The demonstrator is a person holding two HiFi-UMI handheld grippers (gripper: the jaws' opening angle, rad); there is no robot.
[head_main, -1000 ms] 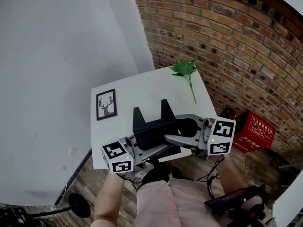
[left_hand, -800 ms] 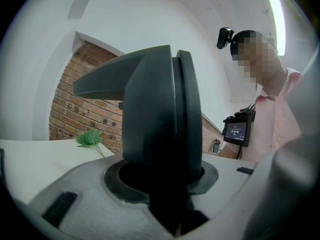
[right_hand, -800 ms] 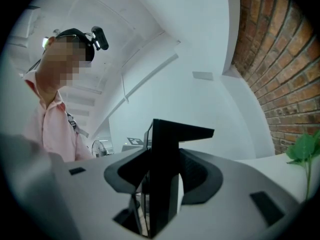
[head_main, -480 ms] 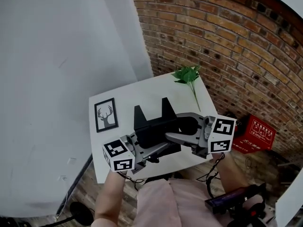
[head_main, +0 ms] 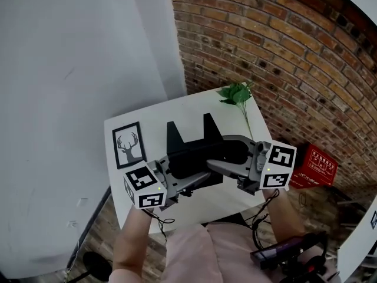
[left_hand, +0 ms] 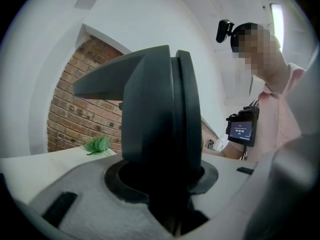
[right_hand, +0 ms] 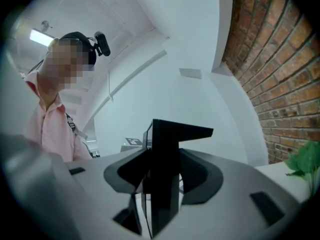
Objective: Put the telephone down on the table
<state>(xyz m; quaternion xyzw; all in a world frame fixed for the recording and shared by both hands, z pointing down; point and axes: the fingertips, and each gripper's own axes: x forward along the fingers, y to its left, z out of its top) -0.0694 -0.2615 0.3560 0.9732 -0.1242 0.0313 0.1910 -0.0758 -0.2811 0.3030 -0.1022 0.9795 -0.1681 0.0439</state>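
- Black telephone (head_main: 187, 153) is over the white table (head_main: 177, 114), clamped at one end by the left gripper (head_main: 189, 180) and at the other by the right gripper (head_main: 219, 155).
- A second ago it sat over the near edge; now it is further in, beside the picture (head_main: 128, 145).

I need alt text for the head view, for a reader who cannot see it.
Seen from above, a person holds a black telephone over a white table, the left gripper and the right gripper each shut on one side. A framed deer picture and a green sprig lie on the table, near a brick wall.
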